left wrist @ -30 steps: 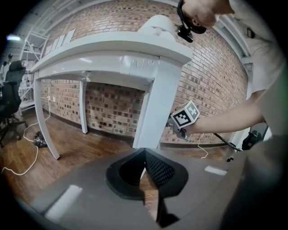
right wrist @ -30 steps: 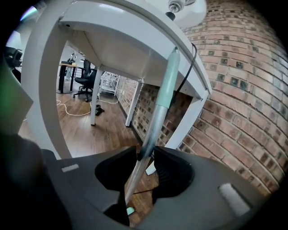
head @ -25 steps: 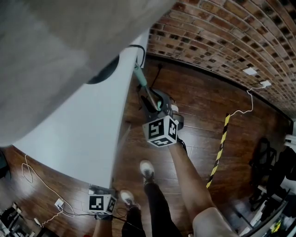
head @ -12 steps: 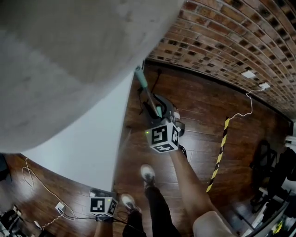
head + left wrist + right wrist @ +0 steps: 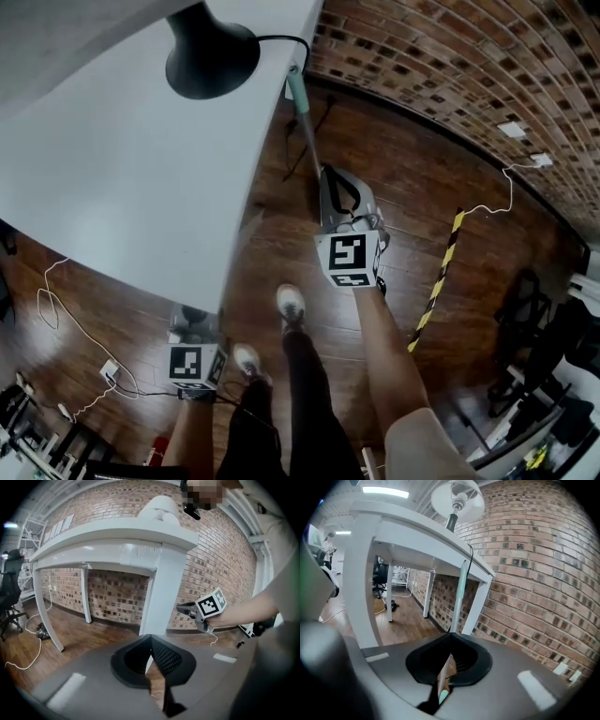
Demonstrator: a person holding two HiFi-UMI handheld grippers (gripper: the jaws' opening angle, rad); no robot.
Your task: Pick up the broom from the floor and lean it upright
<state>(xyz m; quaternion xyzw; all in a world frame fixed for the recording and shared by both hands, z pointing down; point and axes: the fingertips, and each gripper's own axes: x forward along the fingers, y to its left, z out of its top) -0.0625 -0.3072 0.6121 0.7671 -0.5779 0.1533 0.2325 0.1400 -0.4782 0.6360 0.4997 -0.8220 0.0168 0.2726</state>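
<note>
The broom (image 5: 302, 117), a thin pole with a teal grip, stands upright with its top leaning on the white table's edge (image 5: 272, 178). Its lower part is hidden behind my right gripper (image 5: 330, 176). In the right gripper view the pole (image 5: 459, 597) rises just beyond the right gripper (image 5: 451, 636). Those jaws have just been closing and are now shut with nothing between them. My left gripper (image 5: 190, 323) hangs low by the table's near corner. In the left gripper view the left gripper (image 5: 151, 637) is shut and empty, and the right gripper (image 5: 199, 612) shows beside the table leg (image 5: 157, 597).
A black lamp base (image 5: 208, 52) with a cord sits on the table. A brick wall (image 5: 469, 66) runs behind. A yellow-and-black strip (image 5: 436, 281) and white cables (image 5: 66, 337) lie on the wooden floor. The person's shoes (image 5: 291, 305) stand between the grippers.
The right gripper has let go of the broom pole, drawn back a little and shut its jaws. The broom stays leaning on the table edge. The left gripper has barely moved.
</note>
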